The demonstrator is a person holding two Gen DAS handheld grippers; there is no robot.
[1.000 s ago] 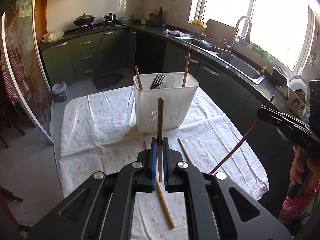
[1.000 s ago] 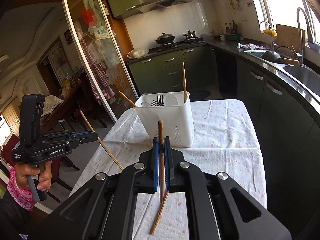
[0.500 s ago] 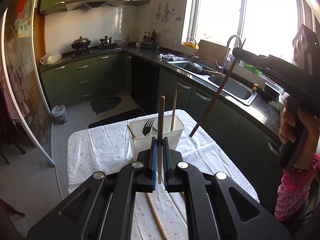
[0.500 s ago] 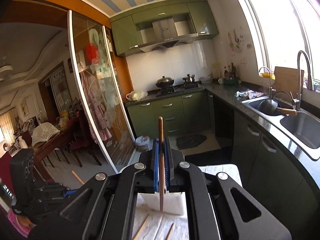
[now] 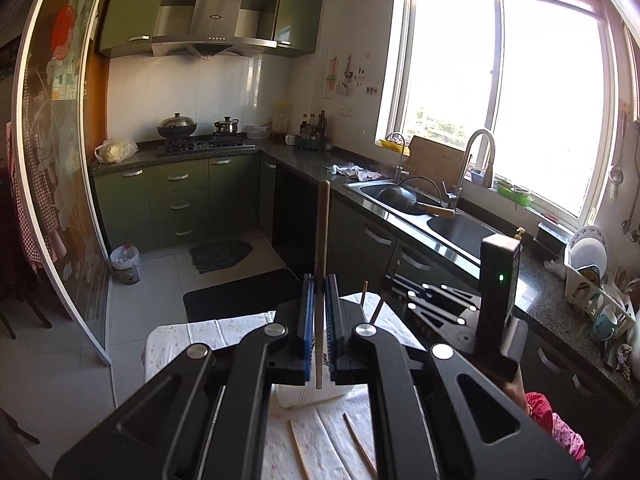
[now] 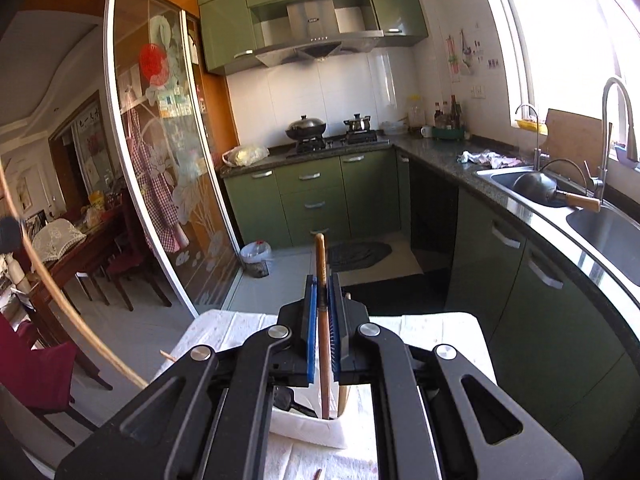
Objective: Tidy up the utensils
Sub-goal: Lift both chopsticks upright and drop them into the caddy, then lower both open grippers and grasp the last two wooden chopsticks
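Green kitchen, floral-cloth table (image 6: 440,328) | left gripper (image 5: 319,320) clamps chopstick (image 5: 321,248) upright | right gripper (image 6: 323,320) clamps reddish chopstick (image 6: 322,300), tip over white holder (image 6: 308,432) | lower straight, release inside rim.

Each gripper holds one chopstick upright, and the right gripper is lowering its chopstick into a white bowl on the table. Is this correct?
Not quite: it is no bowl. In the right wrist view the right gripper holds its chopstick upright with the lower end inside a white utensil basket on the table. The left gripper also holds one chopstick upright.
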